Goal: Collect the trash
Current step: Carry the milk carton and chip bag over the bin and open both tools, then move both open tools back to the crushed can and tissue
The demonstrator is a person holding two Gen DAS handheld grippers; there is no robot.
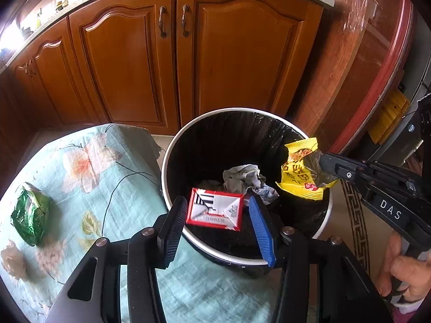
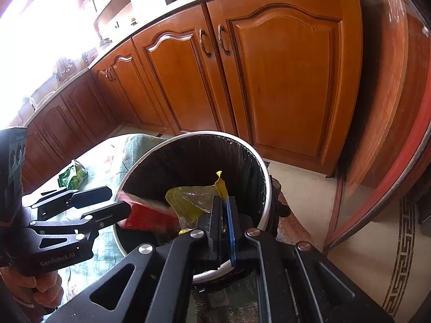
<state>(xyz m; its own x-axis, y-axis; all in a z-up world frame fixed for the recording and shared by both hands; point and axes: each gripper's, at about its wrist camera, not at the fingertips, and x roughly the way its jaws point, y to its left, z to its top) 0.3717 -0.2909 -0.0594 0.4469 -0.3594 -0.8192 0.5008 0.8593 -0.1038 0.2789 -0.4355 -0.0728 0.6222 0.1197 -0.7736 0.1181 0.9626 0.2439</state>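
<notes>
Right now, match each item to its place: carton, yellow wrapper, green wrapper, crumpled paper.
Items:
1 carton
2 yellow wrapper
3 green wrapper
4 crumpled paper

Places:
A on the cloth
B down in the bin
C in the right gripper
D between the fingers of the left gripper

Pairs: 1-D, 2-C, 3-A, 4-B

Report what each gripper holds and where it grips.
Left gripper: red-and-white carton, apparently across its sides. Right gripper: yellow wrapper, pinched at its edge. Both over the bin.
</notes>
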